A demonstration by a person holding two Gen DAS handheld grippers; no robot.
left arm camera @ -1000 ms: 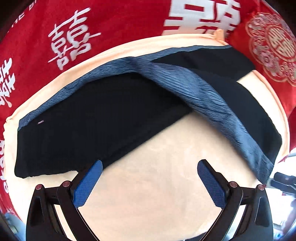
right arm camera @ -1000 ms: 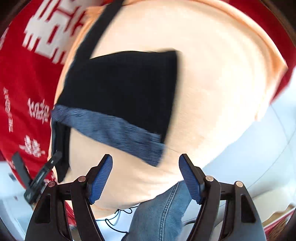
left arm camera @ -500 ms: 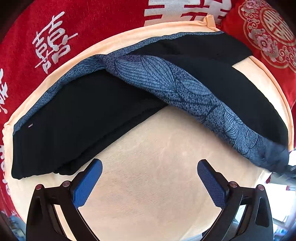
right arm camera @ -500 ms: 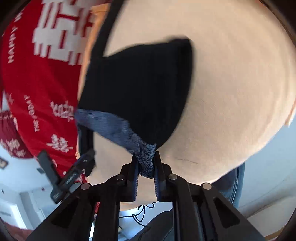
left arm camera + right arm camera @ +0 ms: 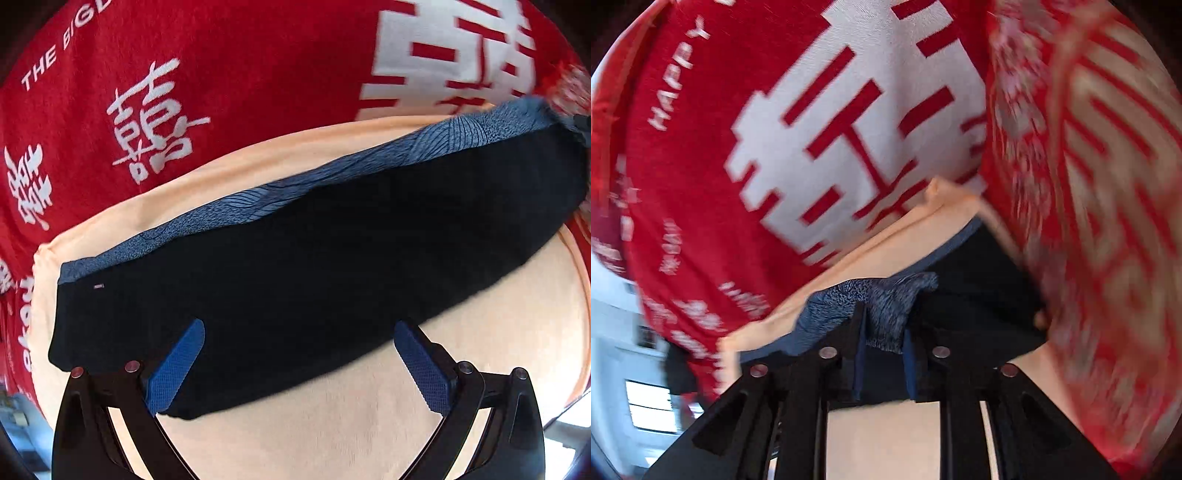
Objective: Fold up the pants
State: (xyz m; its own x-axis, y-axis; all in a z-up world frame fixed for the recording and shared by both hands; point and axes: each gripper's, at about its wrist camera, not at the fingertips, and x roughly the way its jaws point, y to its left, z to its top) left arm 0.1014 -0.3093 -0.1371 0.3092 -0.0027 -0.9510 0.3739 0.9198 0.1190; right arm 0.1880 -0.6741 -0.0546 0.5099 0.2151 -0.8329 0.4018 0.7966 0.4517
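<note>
The black pants with a blue patterned side stripe [image 5: 332, 266] lie as one long doubled band along the far edge of the peach cloth surface [image 5: 369, 424], so the lengthwise fold seems done and the cross folds remain, while the right gripper [image 5: 884, 343] pinches the blue patterned cloth and the left gripper [image 5: 299, 365] is spread wide over the near edge of the pants.

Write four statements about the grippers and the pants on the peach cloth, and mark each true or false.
1. The right gripper is shut on the pants. True.
2. The left gripper grips the pants. False: its fingers stand wide apart, open.
3. The pants lie on a peach cloth over a red blanket. True.
4. The pants' patterned band is green. False: it is blue-grey.
</note>
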